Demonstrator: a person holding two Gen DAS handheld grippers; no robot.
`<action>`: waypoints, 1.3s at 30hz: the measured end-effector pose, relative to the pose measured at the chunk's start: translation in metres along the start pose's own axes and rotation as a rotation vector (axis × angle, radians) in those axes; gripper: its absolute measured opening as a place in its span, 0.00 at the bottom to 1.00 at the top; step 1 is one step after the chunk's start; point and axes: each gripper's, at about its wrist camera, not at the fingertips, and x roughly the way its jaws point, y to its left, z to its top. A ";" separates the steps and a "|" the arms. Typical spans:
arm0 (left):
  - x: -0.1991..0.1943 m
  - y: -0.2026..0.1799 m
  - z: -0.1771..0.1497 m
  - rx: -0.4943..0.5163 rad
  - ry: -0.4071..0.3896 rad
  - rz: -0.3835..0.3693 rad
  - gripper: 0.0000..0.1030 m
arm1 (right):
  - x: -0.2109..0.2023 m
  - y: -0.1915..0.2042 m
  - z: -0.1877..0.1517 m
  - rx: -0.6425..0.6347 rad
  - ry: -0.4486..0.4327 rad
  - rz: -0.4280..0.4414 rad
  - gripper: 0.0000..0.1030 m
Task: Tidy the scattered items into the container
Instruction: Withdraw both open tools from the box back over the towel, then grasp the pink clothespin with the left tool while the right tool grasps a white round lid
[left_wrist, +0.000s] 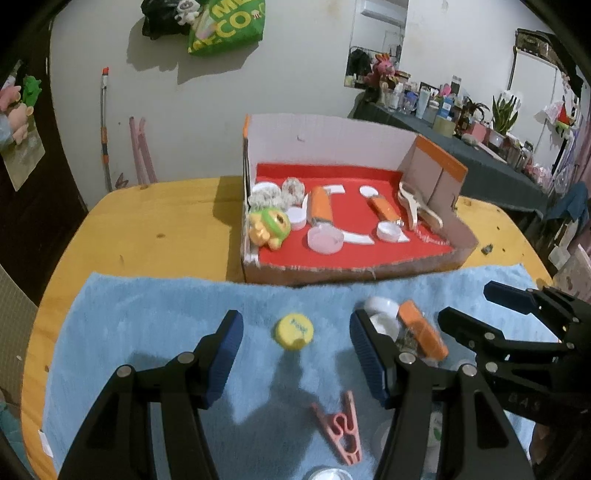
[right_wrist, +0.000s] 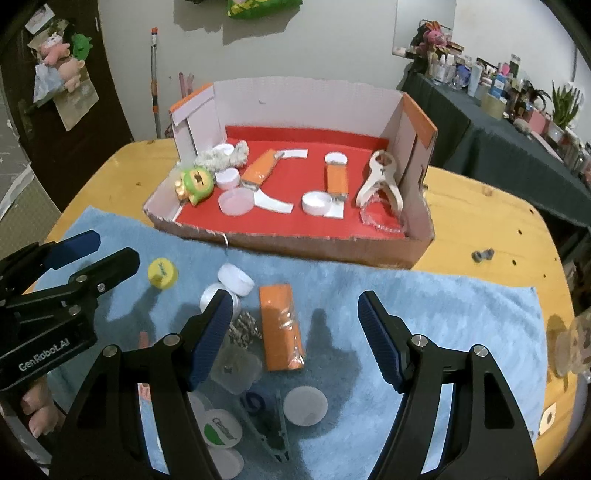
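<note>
A cardboard box (left_wrist: 369, 271) (right_wrist: 295, 245) with a red floor stands past a blue towel (left_wrist: 147, 314) (right_wrist: 443, 314) and holds caps, orange packets, a green toy and a clip. My left gripper (left_wrist: 295, 354) is open and empty above the towel, with a yellow cap (left_wrist: 294, 331) (right_wrist: 162, 272) between its fingers. A pink clothes peg (left_wrist: 341, 432) lies below it. My right gripper (right_wrist: 291, 336) is open and empty over an orange packet (right_wrist: 281, 326) (left_wrist: 423, 328). White caps (right_wrist: 235, 279), a chain (right_wrist: 243, 328) and a clear case (right_wrist: 236, 369) lie beside it.
The yellow wooden table (left_wrist: 155, 221) (right_wrist: 491, 221) carries towel and box. More lids (right_wrist: 306, 405), a labelled lid (right_wrist: 221, 430) and small scissors (right_wrist: 273, 439) lie near the towel's front. A small dark object (right_wrist: 482, 254) sits right of the box. A cluttered dark shelf (left_wrist: 480, 162) stands at right.
</note>
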 end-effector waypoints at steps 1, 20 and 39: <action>0.001 0.000 -0.003 0.002 0.006 0.001 0.61 | 0.002 0.000 -0.002 0.002 0.005 0.004 0.67; 0.019 -0.011 -0.056 0.025 0.145 -0.046 0.61 | 0.007 -0.007 -0.041 0.025 0.066 0.005 0.67; 0.024 -0.017 -0.061 0.047 0.167 -0.026 0.58 | -0.001 -0.003 -0.054 -0.008 0.083 -0.008 0.67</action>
